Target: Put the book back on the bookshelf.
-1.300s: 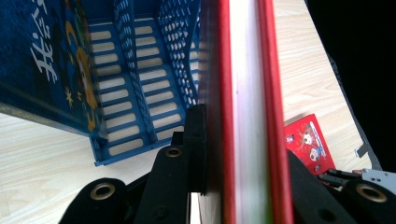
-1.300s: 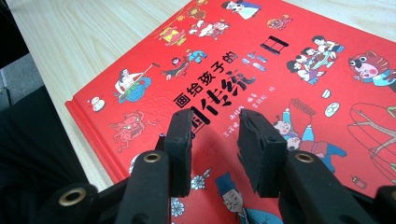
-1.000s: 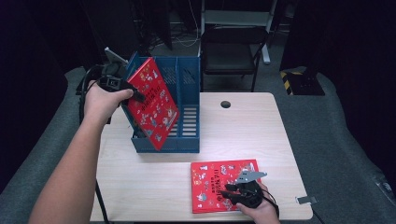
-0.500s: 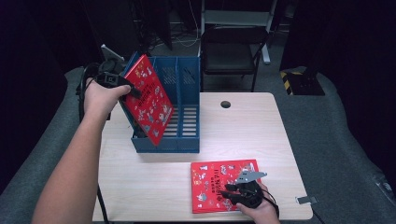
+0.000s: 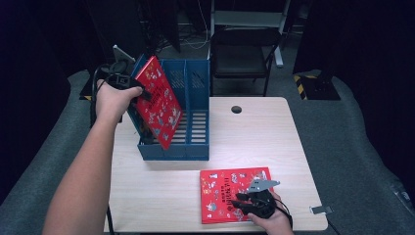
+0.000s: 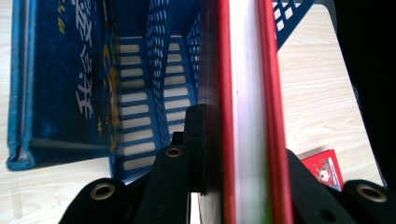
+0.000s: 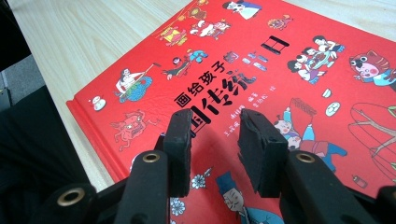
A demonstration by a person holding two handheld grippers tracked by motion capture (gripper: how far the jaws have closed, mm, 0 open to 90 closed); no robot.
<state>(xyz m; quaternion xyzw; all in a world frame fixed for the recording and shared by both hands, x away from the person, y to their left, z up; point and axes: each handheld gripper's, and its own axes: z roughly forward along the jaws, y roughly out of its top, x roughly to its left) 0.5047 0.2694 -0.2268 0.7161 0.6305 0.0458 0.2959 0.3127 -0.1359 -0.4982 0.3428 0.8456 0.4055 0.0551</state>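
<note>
My left gripper [image 5: 138,93] is shut on the top edge of a red picture book [image 5: 159,105], which it holds tilted over the left slots of a blue file holder [image 5: 195,147]. In the left gripper view the book [image 6: 243,70] stands edge-on between the jaws of the gripper [image 6: 243,140], above the holder [image 6: 168,56]. A dark blue book [image 6: 60,84] stands in the slot beside it. A second red picture book [image 5: 220,191] lies flat near the table's front edge. My right gripper [image 5: 241,200] rests over its cover [image 7: 280,60]; the gripper [image 7: 215,126] is open, with nothing between the jaws.
The light wooden table [image 5: 274,142] has a round cable hole [image 5: 236,109] at the back. A small grey clip [image 5: 320,209] sits at the front right edge. A black chair [image 5: 240,58] stands behind the table.
The tilted red book in my left gripper has risen slightly and its top has shifted a little to the left. The right gripper and the flat book have not moved.
</note>
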